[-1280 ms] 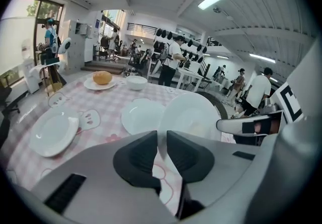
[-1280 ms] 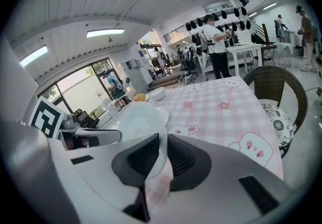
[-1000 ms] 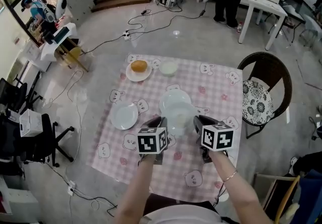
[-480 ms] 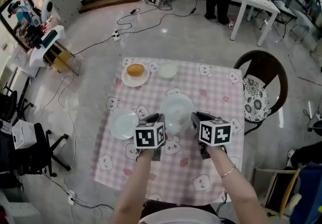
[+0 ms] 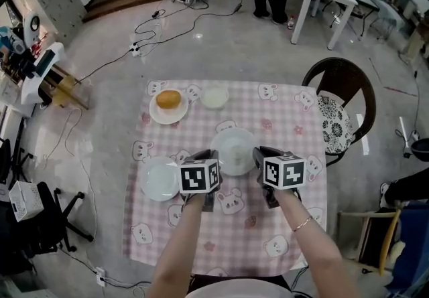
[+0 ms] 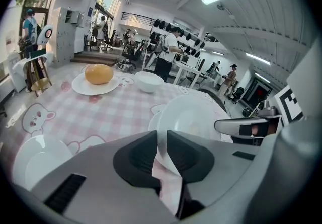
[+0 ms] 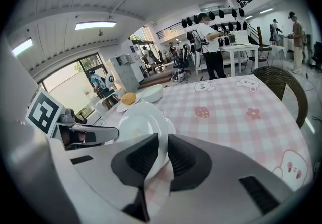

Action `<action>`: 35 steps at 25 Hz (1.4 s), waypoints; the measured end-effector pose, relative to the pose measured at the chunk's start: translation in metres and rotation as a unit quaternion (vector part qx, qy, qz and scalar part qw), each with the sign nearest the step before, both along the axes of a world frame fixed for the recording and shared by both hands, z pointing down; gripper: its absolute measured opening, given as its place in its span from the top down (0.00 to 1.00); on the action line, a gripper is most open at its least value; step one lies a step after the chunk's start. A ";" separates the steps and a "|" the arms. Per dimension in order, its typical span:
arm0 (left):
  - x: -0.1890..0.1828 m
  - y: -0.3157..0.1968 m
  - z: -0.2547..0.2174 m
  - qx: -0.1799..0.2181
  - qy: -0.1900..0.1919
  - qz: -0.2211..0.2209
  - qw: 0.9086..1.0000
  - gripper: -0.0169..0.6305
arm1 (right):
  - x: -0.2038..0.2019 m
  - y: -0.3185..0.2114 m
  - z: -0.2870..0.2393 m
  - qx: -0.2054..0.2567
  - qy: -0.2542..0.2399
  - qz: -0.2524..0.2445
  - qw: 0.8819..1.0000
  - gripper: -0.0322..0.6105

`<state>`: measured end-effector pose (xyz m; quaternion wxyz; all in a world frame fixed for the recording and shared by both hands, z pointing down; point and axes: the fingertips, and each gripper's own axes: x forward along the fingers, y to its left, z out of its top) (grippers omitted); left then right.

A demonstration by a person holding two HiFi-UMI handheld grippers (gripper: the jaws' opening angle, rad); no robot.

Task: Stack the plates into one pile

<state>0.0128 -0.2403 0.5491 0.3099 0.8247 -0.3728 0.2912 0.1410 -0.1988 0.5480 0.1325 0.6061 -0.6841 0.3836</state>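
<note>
Left tool: my left gripper (image 6: 160,140) (image 5: 208,157) is clamped on the near-left rim of the plain white round ceramic plate (image 5: 236,149) (image 6: 193,115). The jaws are only narrowly apart and the pads press on the rim.
Right tool: my right gripper (image 7: 162,153) (image 5: 259,156) has the same plate's (image 7: 138,122) near-right rim between its pads. The jaws have just been opening a little, but as far as I can see the pads touch the rim.
Held plate: mid-table, between the two grippers, directly over a second white plate (image 6: 152,121) (image 7: 171,127). Only a sliver of that one's rim shows from under it. I can't tell whether the top one is resting on it or just above it.
Loose plate: a third white plate (image 5: 158,179) (image 6: 30,160) lies flat beside my left gripper, apart from the pile.
Far-left plate: a fourth white plate (image 5: 155,113) (image 6: 80,87) carries a golden-brown round bun (image 5: 168,98) (image 6: 99,73) (image 7: 129,98).
Bowl: a small white round bowl (image 5: 215,97) (image 6: 148,81) (image 7: 152,93) stands just beside the bun plate, not touching it.
Surface: a pink-and-white checked tablecloth with bear prints (image 5: 281,122) covers the table.
Seat: a dark wicker chair (image 5: 338,65) (image 7: 282,79) stands at the table's right side.
</note>
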 end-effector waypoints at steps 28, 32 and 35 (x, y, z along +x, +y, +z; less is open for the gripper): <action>-0.001 -0.020 0.018 0.002 -0.011 0.000 1.000 0.85 | 0.004 -0.023 0.027 -0.012 0.064 -0.013 0.998 0.83; -0.002 -0.018 0.019 0.010 0.001 -0.002 1.000 0.81 | 0.009 -0.025 0.024 0.003 0.080 -0.001 0.997 0.83; -0.008 -0.020 0.017 0.019 0.006 -0.013 1.000 0.80 | 0.011 -0.027 0.015 0.022 0.079 0.007 0.997 0.83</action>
